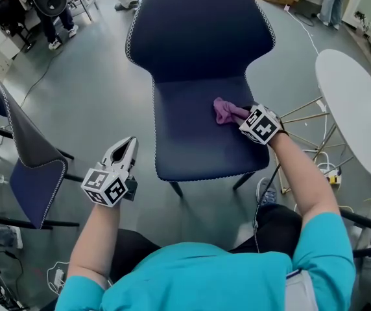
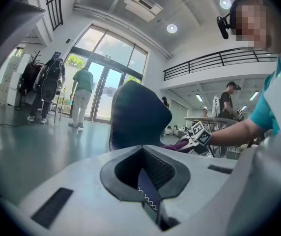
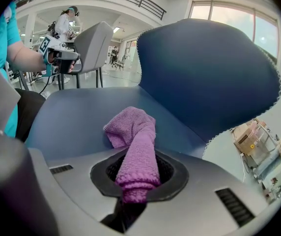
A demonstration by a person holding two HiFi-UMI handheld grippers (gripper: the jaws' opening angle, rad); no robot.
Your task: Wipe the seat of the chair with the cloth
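Observation:
A dark blue chair stands ahead of me, its seat point(image 1: 192, 141) facing up and its back point(image 1: 198, 28) at the far side. A purple cloth point(image 1: 225, 111) lies bunched on the right part of the seat point(image 3: 76, 117). My right gripper point(image 1: 245, 116) is shut on the cloth point(image 3: 138, 151), which runs out from between its jaws and down onto the seat. My left gripper point(image 1: 126, 149) hangs off the seat's left edge, above the floor, its jaws closed with nothing between them. In the left gripper view the chair back point(image 2: 138, 114) and the right gripper point(image 2: 197, 137) show beyond it.
A second blue chair point(image 1: 33, 167) stands at the left. A white oval table point(image 1: 357, 109) with a wooden frame sits close at the right. Cables and a power strip point(image 1: 328, 173) lie on the grey floor under it. People stand at the far side of the room.

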